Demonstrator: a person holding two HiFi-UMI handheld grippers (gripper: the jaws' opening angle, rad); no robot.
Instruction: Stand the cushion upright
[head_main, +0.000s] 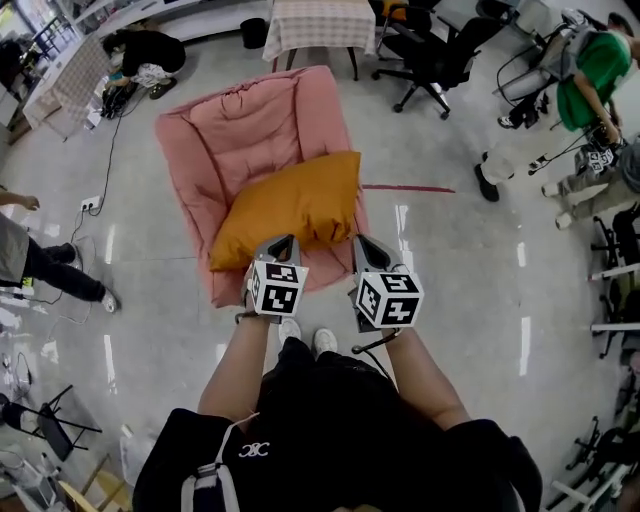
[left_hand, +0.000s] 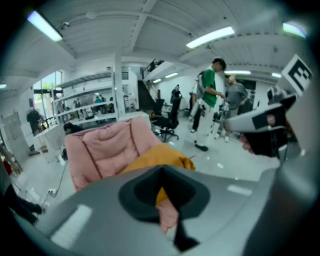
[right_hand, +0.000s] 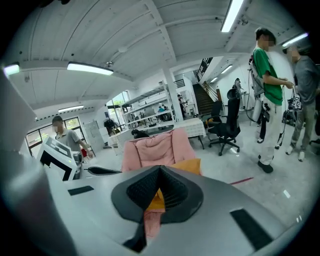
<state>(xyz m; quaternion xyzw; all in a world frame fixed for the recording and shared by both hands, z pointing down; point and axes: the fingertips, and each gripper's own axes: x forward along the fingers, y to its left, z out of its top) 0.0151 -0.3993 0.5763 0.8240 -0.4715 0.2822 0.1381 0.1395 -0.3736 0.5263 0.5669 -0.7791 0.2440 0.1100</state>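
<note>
1. Nearest, lower centre of the head view: my two forearms, each carrying tongs with a marker cube on top.
2. Left tongs (head_main: 283, 243): jaws closed tip to tip, nothing clamped. In the left gripper view only a sliver of orange and pink shows through the gap below the tips.
3. Right tongs (head_main: 362, 243): same reading in the right gripper view. The jaws meet at the tips and are empty.
4. Both tips sit at the near edge of the orange cushion (head_main: 295, 205). Whether they touch the fabric or stop just short, I cannot tell.
5. The orange cushion is at the centre of the head view. It lies broad face up across the seat of the pink floor chair (head_main: 240, 125), with one corner over the chair's right edge.
6. The chair's backrest rises behind the cushion, toward the upper left of centre.
7. Far: a checked table (head_main: 322, 22) at the top centre, office chairs (head_main: 435, 50) at the upper right, and people along the left and right edges.
8. Progress, my judgement: nothing is done yet, since the cushion is not upright. Left to do: open the jaws, grip the near edge on both sides, tip the cushion up onto an edge against the backrest, and release.
</note>
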